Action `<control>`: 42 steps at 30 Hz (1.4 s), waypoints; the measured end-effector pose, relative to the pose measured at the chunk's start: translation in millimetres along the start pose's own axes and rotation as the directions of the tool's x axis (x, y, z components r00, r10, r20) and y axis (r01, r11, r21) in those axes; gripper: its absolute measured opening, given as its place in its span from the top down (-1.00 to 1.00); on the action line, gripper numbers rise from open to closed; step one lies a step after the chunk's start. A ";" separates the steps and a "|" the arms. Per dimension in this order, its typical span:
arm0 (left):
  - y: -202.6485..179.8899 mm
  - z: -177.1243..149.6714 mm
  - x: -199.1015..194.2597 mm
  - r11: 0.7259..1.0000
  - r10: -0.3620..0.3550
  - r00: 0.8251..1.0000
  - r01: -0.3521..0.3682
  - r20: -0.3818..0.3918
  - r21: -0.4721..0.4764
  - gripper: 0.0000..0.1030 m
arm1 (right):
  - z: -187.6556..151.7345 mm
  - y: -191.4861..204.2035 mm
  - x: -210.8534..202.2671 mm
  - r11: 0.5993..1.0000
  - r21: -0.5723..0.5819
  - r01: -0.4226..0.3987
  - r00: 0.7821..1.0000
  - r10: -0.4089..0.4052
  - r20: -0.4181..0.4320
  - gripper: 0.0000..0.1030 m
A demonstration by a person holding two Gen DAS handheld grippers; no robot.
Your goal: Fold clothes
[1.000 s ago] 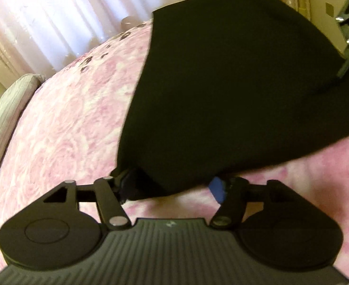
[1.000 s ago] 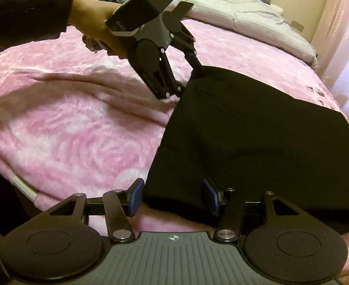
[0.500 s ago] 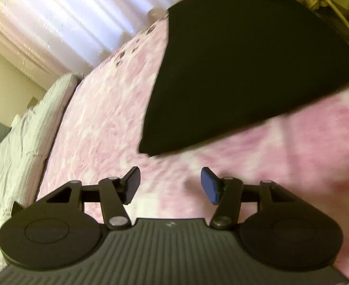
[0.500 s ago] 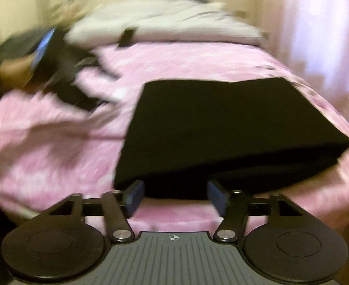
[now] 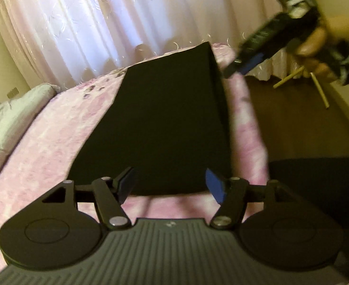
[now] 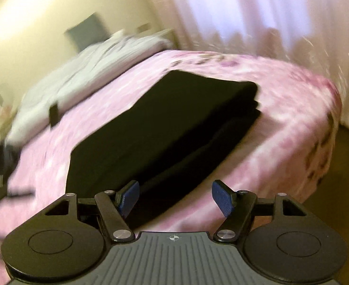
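The black garment [image 5: 169,128] is laid folded on the pink bedspread [image 5: 44,147], near the bed's edge. Both the left tongs [image 5: 169,185] and the right tongs [image 6: 174,198] are held wide, with nothing gripped. For the next fold, the near edge is best approached low and all layers pinched together.
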State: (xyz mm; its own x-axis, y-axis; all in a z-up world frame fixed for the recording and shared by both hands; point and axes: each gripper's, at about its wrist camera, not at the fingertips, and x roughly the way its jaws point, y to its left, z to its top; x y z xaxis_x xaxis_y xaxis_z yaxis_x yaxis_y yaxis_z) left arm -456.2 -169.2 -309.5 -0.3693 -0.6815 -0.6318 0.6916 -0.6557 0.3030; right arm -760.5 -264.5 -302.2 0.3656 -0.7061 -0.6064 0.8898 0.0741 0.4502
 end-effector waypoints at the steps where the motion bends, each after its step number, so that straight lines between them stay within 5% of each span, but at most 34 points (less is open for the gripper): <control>1: -6.0 1.5 -0.5 1.000 0.000 1.000 0.000 0.001 -0.006 -0.22 | 5.1 -9.4 1.8 0.999 0.045 -0.010 1.000 0.010 0.003 -0.38; 5: -13.9 -0.7 0.5 0.997 0.035 0.999 -0.035 -0.003 -0.075 -0.22 | 26.4 -33.6 12.1 0.990 0.144 0.000 1.000 0.001 -0.007 -0.38; 10: -17.2 2.2 3.1 0.988 0.067 0.998 -0.067 -0.003 -0.137 -0.21 | 43.9 -65.3 21.1 0.941 0.324 -0.101 0.995 0.099 0.024 -0.38; 16: -36.9 20.1 16.0 0.993 0.113 0.994 -0.113 0.006 -0.034 -0.21 | 51.6 -93.4 39.9 0.869 0.477 -0.131 0.991 0.123 0.047 -0.53; 19: -57.4 27.2 31.6 0.986 0.148 0.989 -0.147 -0.001 0.080 -0.21 | 54.5 -98.4 43.6 0.864 0.485 -0.131 0.991 0.117 0.059 -0.52; 22: -82.4 31.8 49.9 0.960 0.180 0.984 -0.172 -0.015 0.221 -0.21 | 59.3 -96.0 43.3 0.874 0.473 -0.116 0.993 0.106 0.049 -0.33; 26: -111.6 31.6 75.0 0.887 0.256 0.965 -0.211 -0.057 0.411 -0.22 | 58.5 -91.1 40.2 0.894 0.436 -0.100 0.995 0.094 0.035 -0.33; 32: -129.6 33.3 91.3 0.791 0.318 0.946 -0.226 -0.066 0.569 -0.28 | 50.0 -82.4 28.6 0.932 0.354 -0.075 0.997 0.066 0.038 -0.41; 34: -125.2 37.6 93.2 0.793 0.323 0.943 -0.222 -0.084 0.567 -0.26 | 48.8 -74.1 20.3 0.960 0.278 -0.036 0.999 0.023 0.048 -0.61; 38: -113.7 40.6 98.9 0.803 0.334 0.934 -0.211 -0.127 0.558 -0.19 | 45.9 -54.1 0.2 0.996 0.087 0.022 0.996 -0.030 0.090 -0.63; 42: -120.7 34.1 99.2 0.762 0.356 0.929 -0.224 -0.104 0.607 -0.12 | 41.3 -31.7 -10.5 0.991 -0.112 0.076 0.990 -0.062 0.126 -0.64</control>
State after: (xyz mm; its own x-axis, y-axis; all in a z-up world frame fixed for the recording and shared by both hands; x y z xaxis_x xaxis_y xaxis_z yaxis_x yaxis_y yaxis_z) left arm -597.5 -168.7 -384.4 -0.0324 -0.8324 -0.5532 0.2326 -0.5446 0.8058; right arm -803.8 -288.5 -283.0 0.2728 -0.7924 -0.5456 0.9399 0.0984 0.3270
